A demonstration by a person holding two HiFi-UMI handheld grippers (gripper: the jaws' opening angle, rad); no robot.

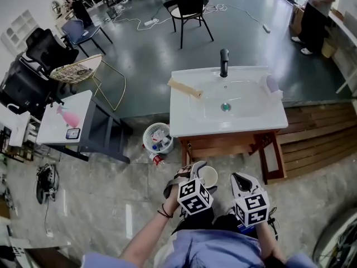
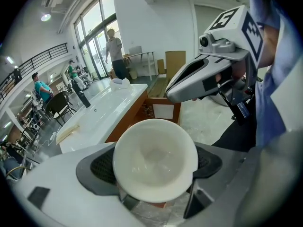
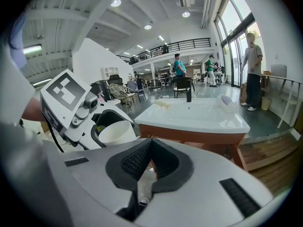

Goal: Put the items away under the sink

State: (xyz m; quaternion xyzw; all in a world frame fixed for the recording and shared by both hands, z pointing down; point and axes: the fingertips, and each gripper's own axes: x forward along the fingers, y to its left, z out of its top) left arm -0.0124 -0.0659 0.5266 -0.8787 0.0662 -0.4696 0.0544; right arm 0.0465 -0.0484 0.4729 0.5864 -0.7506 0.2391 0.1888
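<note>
Left gripper pinches a white cup across its round wall, 1 ribbed pad on each side, the mouth turned toward that gripper's camera. It holds the cup low in front of the person, short of the sink and well clear of the wooden cabinet beneath it. The right gripper hangs just beside it, jaws pressed together with nothing between them.

The chief risk, as I judge it, is the grip itself. A smooth, curved wall held at only 2 narrow contacts can pivot or slide out when the wrist tips to reach under the basin.

The space below sits low behind a wooden frame, so the rim could clip the front rail or the basin's underside on the way in. A knock there may jar the cup loose onto the hard floor.

A tan stick-like item and a pale item lie on the sink top, out of the path. I cannot see how much room the cabinet offers inside.
</note>
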